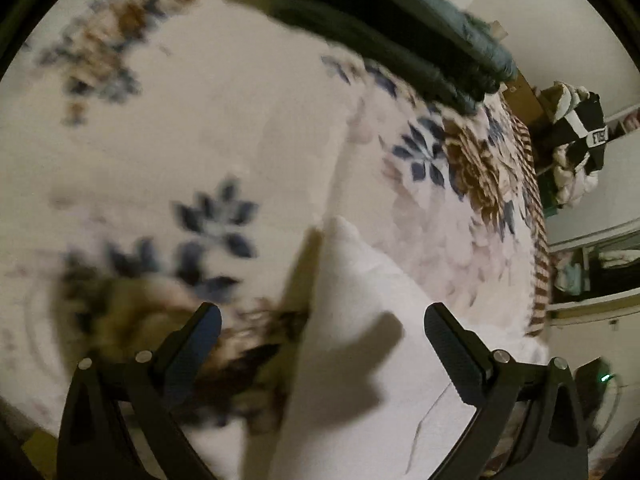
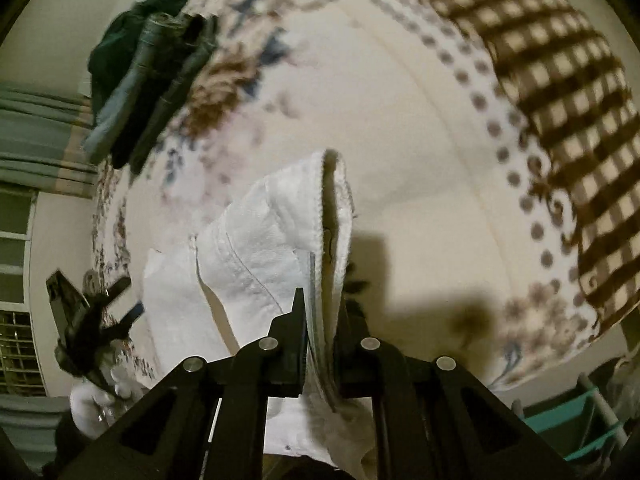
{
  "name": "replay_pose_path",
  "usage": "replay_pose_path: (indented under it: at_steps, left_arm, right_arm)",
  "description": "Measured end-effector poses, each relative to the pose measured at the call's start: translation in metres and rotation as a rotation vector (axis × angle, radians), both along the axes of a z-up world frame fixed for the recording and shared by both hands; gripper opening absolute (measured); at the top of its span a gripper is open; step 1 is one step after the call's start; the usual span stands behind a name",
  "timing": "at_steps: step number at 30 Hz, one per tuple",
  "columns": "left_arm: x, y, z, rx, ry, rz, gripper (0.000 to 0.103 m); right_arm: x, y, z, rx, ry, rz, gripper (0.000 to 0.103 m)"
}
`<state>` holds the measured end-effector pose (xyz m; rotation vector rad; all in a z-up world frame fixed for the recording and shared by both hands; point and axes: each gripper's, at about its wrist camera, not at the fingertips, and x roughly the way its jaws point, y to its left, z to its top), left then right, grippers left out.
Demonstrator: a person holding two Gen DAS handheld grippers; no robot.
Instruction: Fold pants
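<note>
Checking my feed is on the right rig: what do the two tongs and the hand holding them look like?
Both the left tongs and the right tongs are matte black plastic, with angular linkage arms, silver round pins and ribbed dark finger pads. The left hand wears a white glove. No cables visible.

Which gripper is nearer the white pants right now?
Right. The right gripper has its jaws shut on the white pants; the left gripper hangs just above them, jaws open.
</note>
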<state>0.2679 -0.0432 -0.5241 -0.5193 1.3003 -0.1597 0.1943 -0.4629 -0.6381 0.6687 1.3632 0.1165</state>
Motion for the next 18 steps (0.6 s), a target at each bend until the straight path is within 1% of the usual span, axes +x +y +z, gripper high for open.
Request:
replay_pose_path:
  at_steps: [1,2,3,4,6,7,8,9,10,11,12,13,14,15,16,18]
  left_arm:
    - [0.006,-0.004,-0.01,-0.021,0.015,-0.01,0.101]
    - [0.01,-0.007,-0.018,-0.058,0.017,-0.018,0.08]
    - [0.014,-0.007,-0.025,-0.092,-0.006,-0.017,0.056]
    - [0.016,-0.007,-0.028,-0.121,-0.013,-0.023,0.025]
    - [0.02,-0.004,-0.035,-0.146,0.0,-0.016,0.025]
    - [0.02,-0.003,-0.036,-0.154,0.005,-0.012,0.025]
    - [0.019,-0.002,-0.035,-0.157,0.011,-0.006,0.028]
    - [0.017,0.0,-0.031,-0.162,0.016,0.003,0.029]
    - [0.015,0.002,-0.028,-0.168,0.019,0.005,0.035]
    - [0.012,0.002,-0.024,-0.156,0.034,0.001,0.051]
    - [0.007,0.003,-0.018,-0.126,0.061,-0.006,0.062]
    - [0.001,0.005,-0.013,-0.131,0.054,-0.007,0.078]
    - [-0.008,0.006,-0.005,-0.138,0.032,-0.008,0.085]
    - [-0.017,0.007,0.003,-0.119,0.015,-0.012,0.087]
    - [-0.027,0.005,0.009,-0.096,0.006,-0.023,0.087]
    - [-0.047,0.001,0.012,-0.067,0.014,-0.033,0.087]
  right_arm:
    - [0.001,0.0,-0.007,-0.026,0.008,0.013,0.01]
    - [0.004,0.001,-0.012,-0.033,0.011,0.012,0.011]
    - [0.004,-0.002,-0.016,-0.032,0.014,-0.003,0.011]
    - [0.004,-0.006,-0.019,-0.033,0.016,-0.015,0.011]
    - [0.004,-0.011,-0.027,-0.007,0.021,-0.044,0.011]
    - [0.004,-0.012,-0.032,0.002,0.03,-0.046,0.015]
    - [0.004,-0.013,-0.035,0.0,0.04,-0.047,0.027]
    - [0.004,-0.015,-0.039,0.01,0.064,-0.052,0.036]
    - [0.0,-0.02,-0.042,0.037,0.094,-0.072,0.056]
    - [-0.005,-0.023,-0.041,0.053,0.104,-0.093,0.07]
    - [-0.012,-0.028,-0.037,0.069,0.104,-0.119,0.071]
    - [-0.023,-0.032,-0.032,0.075,0.107,-0.137,0.071]
    - [-0.029,-0.033,-0.029,0.08,0.115,-0.144,0.071]
    - [-0.039,-0.035,-0.028,0.095,0.136,-0.162,0.071]
    - [-0.053,-0.036,-0.029,0.138,0.164,-0.199,0.071]
    - [-0.072,-0.034,-0.036,0.216,0.195,-0.238,0.071]
